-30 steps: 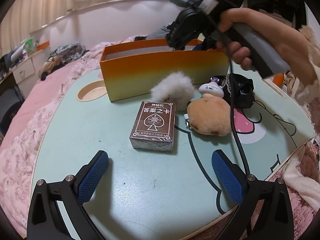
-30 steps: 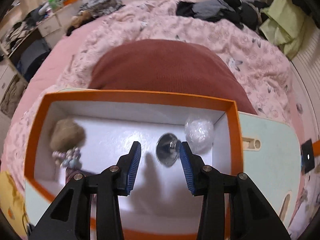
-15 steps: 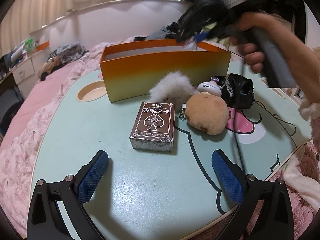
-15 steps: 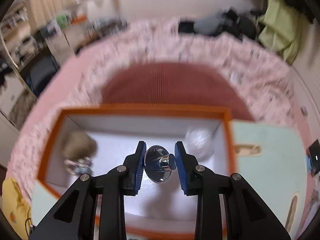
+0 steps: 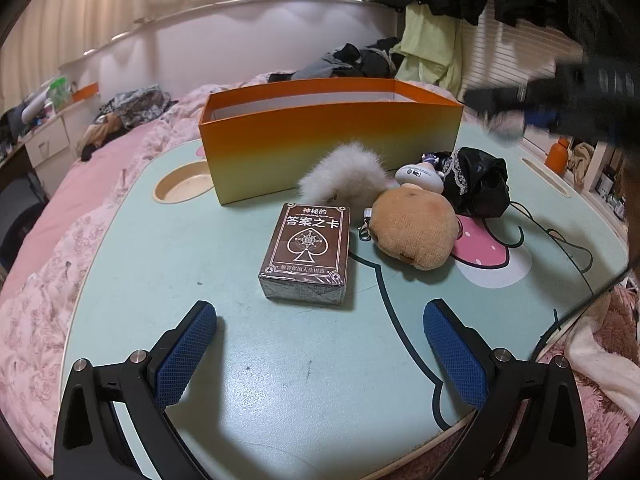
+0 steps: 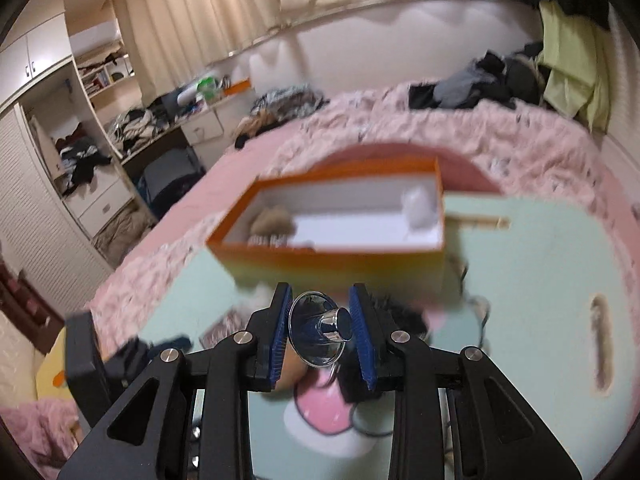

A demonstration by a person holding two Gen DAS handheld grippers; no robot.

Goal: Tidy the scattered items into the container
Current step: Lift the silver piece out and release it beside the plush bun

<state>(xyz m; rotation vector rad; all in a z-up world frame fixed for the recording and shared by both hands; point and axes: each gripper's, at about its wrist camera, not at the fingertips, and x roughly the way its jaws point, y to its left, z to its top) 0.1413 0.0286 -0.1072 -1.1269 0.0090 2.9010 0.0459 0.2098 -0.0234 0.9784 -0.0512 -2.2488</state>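
While the left claw hangs spread wide & empty over the counter, the card box just ahead looks wrap-slick, so a shallow pinch could skid it vs. the wall of the orange box. Right of it, the fluffy ball, brown plush & black pouch sit bunched together; grabbing one prob. drags a neighbour. Far right, the right claw has just been closing w/ the clear suction cup between its pads. It pinches the soft rim, outside the container, over the plush/pouch area. That rim may flex, pop free & drop.
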